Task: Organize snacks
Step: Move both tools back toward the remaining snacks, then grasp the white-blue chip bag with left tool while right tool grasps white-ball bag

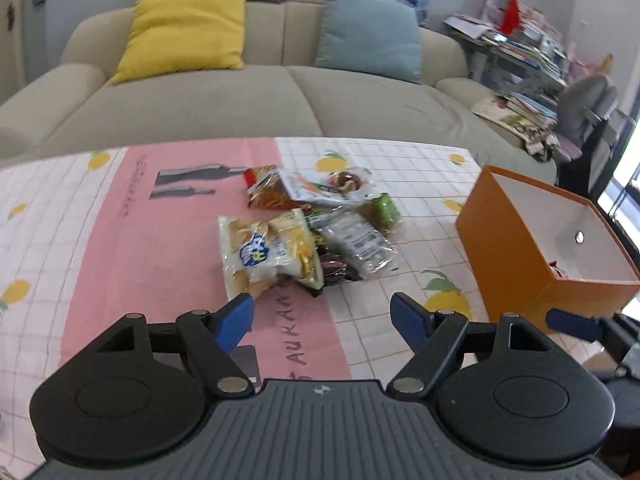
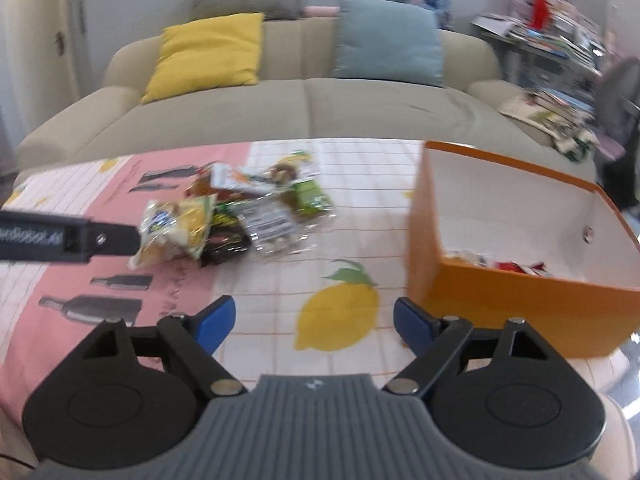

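A pile of snack packets (image 1: 312,224) lies mid-table; nearest is a yellow-white chip bag (image 1: 268,252), with a clear packet (image 1: 356,244), a green packet (image 1: 384,210) and an orange-red bag (image 1: 266,190). My left gripper (image 1: 322,316) is open and empty, just in front of the chip bag. An orange box (image 1: 532,252) stands at the right, a few snacks inside (image 2: 516,266). My right gripper (image 2: 314,320) is open and empty over a lemon print, left of the orange box (image 2: 500,304). The pile (image 2: 240,216) lies ahead-left, with the left gripper's finger (image 2: 72,238) reaching its chip bag (image 2: 176,228).
A pink and white lemon-print tablecloth (image 1: 120,240) covers the table. A beige sofa (image 1: 280,96) with a yellow cushion (image 1: 184,32) and a blue cushion (image 1: 368,32) stands behind. Shelves of books and magazines (image 1: 520,48) and a chair (image 1: 588,108) are at the right.
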`<state>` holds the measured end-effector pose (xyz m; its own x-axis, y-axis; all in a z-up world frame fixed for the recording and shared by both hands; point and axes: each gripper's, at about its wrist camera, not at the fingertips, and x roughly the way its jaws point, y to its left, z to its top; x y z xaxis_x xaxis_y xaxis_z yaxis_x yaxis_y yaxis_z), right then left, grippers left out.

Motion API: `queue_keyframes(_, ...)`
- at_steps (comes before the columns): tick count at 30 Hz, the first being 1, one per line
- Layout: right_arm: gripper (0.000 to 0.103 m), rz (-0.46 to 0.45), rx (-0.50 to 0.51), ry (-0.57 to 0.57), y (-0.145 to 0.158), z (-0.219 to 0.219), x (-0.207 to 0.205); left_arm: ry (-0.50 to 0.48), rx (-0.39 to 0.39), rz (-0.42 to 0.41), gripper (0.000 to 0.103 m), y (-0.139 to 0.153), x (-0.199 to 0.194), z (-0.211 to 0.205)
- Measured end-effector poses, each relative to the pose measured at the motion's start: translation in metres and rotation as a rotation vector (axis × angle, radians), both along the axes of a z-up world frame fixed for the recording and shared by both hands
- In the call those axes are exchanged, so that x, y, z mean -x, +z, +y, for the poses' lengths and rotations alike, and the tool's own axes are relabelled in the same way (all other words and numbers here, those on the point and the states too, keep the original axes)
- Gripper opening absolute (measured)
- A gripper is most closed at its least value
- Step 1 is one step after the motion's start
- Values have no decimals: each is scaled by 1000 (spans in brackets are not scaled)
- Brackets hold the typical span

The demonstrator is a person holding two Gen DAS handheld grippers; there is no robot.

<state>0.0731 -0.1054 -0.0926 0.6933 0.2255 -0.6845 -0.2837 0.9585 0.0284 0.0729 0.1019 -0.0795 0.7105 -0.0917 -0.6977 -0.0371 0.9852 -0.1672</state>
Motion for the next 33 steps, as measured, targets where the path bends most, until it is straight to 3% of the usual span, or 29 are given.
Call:
queue_keyframes(4,78,10,10,43,-8,13,-13,15,14,25,92,-8,-7,9)
queue_keyframes(7,78,14,13,53,-13,19,-30,47,29,58,92,-13,-20,18)
queue_keyframes(10,78,18,16,58,-18,25,-48,80,91,77,92,-20,-40,33)
queue_keyframes(18,78,37,33,76,-37,44,-94,149,132,119,92,-45,-83,56)
queue_keyframes(30,78,42,34,142,-61,69,-153,152,186,198,92,-76,-118,64)
queue_keyframes(33,78,50,38,158,-70,74,-165,153,198,186,92,-79,-117,67)
